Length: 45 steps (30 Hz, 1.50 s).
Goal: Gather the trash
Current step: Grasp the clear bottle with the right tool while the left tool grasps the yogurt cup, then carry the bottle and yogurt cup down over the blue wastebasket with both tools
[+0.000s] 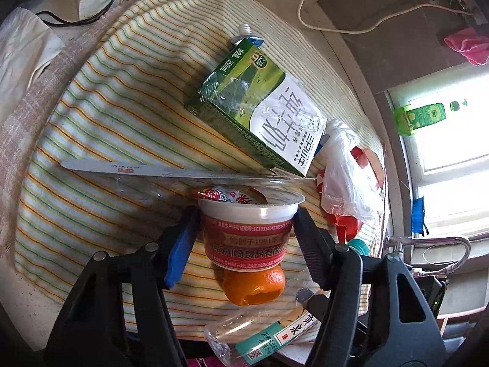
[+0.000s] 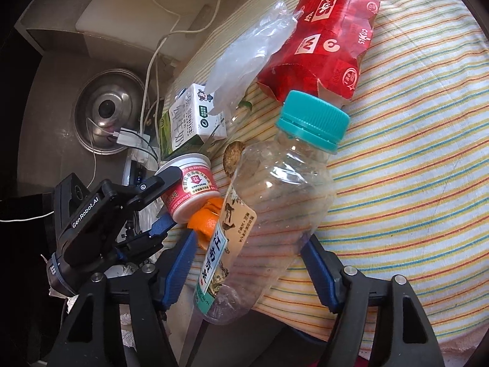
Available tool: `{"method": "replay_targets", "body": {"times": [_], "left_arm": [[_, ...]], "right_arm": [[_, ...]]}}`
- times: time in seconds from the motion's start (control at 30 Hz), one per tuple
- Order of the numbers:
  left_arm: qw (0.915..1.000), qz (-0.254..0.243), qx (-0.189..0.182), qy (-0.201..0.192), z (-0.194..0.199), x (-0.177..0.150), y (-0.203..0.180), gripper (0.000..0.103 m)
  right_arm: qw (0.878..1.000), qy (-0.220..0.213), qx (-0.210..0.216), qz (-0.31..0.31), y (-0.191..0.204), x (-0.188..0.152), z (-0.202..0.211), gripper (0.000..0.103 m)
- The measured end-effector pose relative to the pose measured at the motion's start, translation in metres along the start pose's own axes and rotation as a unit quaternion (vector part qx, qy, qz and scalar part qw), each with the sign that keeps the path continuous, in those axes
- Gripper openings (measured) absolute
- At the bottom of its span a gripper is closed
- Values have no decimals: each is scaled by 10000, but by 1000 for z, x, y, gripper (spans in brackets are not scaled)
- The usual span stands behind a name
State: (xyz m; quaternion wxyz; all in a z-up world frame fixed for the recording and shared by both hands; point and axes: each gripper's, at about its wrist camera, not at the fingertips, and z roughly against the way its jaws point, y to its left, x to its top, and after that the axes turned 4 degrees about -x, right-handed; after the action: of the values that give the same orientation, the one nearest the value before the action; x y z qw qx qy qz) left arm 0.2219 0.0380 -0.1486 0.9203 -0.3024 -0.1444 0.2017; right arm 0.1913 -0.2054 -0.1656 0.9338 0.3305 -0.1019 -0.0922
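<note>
Red cup (image 1: 248, 232) clamped between left fingers (image 1: 180, 244); right fingers (image 2: 177, 269) spread, straddling bottle (image 2: 275, 202).

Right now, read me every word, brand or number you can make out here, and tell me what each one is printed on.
"GenRobot.AI": body of the left hand-held gripper.
"250mL": green milk carton.
"1991": band on the red-and-white cup.
"SC10334042205441": cup's upper band, digits uncertain.
"W": red torn carton.
Bottle label: Chinese characters; its QR code and fine print are too small to read.

A striped cloth (image 2: 412, 153) carries a milk carton (image 1: 259, 107), torn red carton (image 2: 330, 36), orange peel (image 1: 253, 284) and clear bottle (image 2: 275, 198) near its edge.
</note>
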Motion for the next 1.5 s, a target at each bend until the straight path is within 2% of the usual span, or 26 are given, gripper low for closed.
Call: {"method": "replay_targets", "body": {"times": [0.1,0.53,0.77,1.17,1.5], "left_arm": [[9999,-112,37,-13,0,-1,-3,64],[9993,-260,-20,-263,30,-7,5,64],[9985,-265,-27,-468,54,-15,16,64],[9968,-403,170,-674,95,-56,33,64],[9953,-583,395,-665,114,-114,50,64]], "right_arm": [[10000,-5,30,-65,-4,-1,1,64],[9997,-80,211,-134,-17,-18,16,62],[9993,-356,46,52,-12,-23,31,62],[9943,-688,-155,797,8,-36,66,62],[9828,-734,-390,1646,31,-73,77,62]]}}
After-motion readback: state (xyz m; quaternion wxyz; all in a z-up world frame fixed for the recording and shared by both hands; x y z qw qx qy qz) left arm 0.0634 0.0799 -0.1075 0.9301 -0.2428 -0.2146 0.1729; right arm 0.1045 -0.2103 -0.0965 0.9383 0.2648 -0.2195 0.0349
